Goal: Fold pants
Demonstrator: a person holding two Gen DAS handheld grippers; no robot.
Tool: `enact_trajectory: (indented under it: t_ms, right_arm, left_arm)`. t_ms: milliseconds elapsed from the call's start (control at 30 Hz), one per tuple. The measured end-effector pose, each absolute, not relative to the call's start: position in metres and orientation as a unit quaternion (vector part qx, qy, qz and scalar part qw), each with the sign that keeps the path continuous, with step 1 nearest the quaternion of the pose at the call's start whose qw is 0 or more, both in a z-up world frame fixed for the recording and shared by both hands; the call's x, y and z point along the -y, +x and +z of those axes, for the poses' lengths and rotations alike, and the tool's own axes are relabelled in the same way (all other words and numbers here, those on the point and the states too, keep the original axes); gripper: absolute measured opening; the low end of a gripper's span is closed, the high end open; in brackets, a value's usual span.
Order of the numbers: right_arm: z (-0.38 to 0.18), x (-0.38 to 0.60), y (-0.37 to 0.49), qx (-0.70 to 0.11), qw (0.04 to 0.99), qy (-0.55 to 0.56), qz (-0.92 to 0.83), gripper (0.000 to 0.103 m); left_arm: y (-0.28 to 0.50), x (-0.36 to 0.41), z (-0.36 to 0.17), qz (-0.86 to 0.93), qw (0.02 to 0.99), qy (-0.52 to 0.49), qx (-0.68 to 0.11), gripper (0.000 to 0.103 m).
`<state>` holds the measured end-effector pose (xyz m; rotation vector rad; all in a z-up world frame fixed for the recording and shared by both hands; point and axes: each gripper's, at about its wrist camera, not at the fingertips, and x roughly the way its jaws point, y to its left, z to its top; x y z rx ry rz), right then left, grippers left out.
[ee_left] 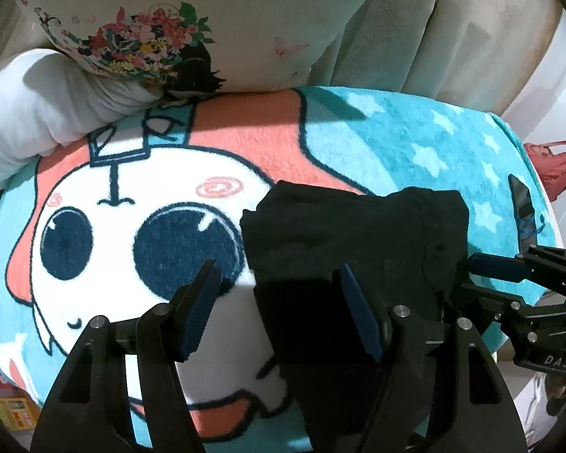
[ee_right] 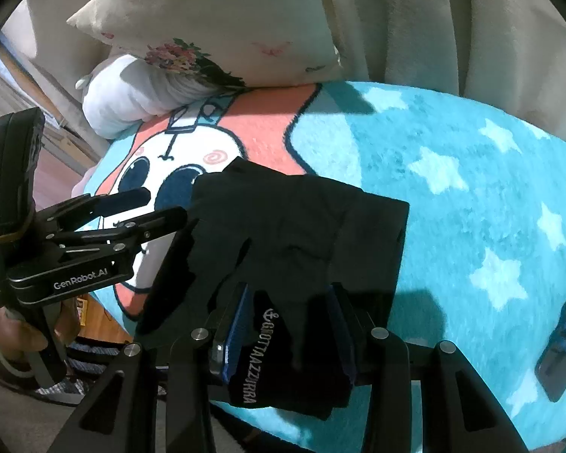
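Our right gripper (ee_right: pixel 288 324) holds the black cloth pants (ee_right: pixel 305 226); our left gripper (ee_left: pixel 279 302) stands wide, so a one-sided pull could undo the fold.

From the right wrist we lose the near end of the black pants (ee_right: pixel 305 234) behind the right claw (ee_right: pixel 290 336). At four o'clock a dark object (ee_right: pixel 562 343) is cut by the rim, unidentifiable. The left view's pants (ee_left: pixel 343 234) drop off at six o'clock.
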<state>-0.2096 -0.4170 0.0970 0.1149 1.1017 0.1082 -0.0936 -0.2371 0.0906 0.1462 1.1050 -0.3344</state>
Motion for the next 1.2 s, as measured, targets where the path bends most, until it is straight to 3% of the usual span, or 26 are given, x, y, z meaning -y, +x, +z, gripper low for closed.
enact_trajectory:
  t_ms: [233, 367, 467, 567, 967, 1033, 1100, 1167, 1200]
  right_arm:
    - [0.093, 0.434, -0.213, -0.523, 0.849, 0.072, 0.031, 0.043]
    - [0.087, 0.462, -0.215, -0.51, 0.852, 0.119, 0.011, 0.052]
    - [0.078, 0.479, -0.215, -0.508, 0.849, 0.147, 0.008, 0.065]
    - [0.066, 0.49, -0.213, -0.504, 0.843, 0.185, 0.033, 0.066]
    - [0.046, 0.479, -0.19, -0.482, 0.845, 0.2, 0.115, 0.073]
    - [0.044, 0.477, -0.187, -0.471, 0.849, 0.209, 0.118, 0.07]
    - [0.043, 0.473, -0.184, -0.475, 0.847, 0.209, 0.117, 0.055]
    - [0.045, 0.471, -0.185, -0.478, 0.842, 0.218, 0.123, 0.043]
    - [0.049, 0.47, -0.186, -0.477, 0.84, 0.225, 0.125, 0.038]
  left_arm:
    - [-0.095, 0.228, 0.085, -0.182, 0.819, 0.025, -0.543, 0.067]
    - [-0.093, 0.203, 0.074, -0.206, 0.794, -0.054, -0.569, 0.066]
    - [-0.094, 0.192, 0.069, -0.212, 0.788, -0.074, -0.573, 0.067]
    - [-0.093, 0.185, 0.061, -0.229, 0.775, -0.106, -0.579, 0.079]
    - [-0.077, 0.21, 0.03, -0.259, 0.756, -0.14, -0.584, 0.085]
    - [-0.075, 0.214, 0.029, -0.267, 0.76, -0.135, -0.577, 0.085]
    - [-0.075, 0.217, 0.028, -0.27, 0.767, -0.125, -0.569, 0.084]
    - [-0.074, 0.217, 0.029, -0.272, 0.768, -0.117, -0.568, 0.065]
    - [-0.073, 0.216, 0.03, -0.277, 0.763, -0.123, -0.571, 0.061]
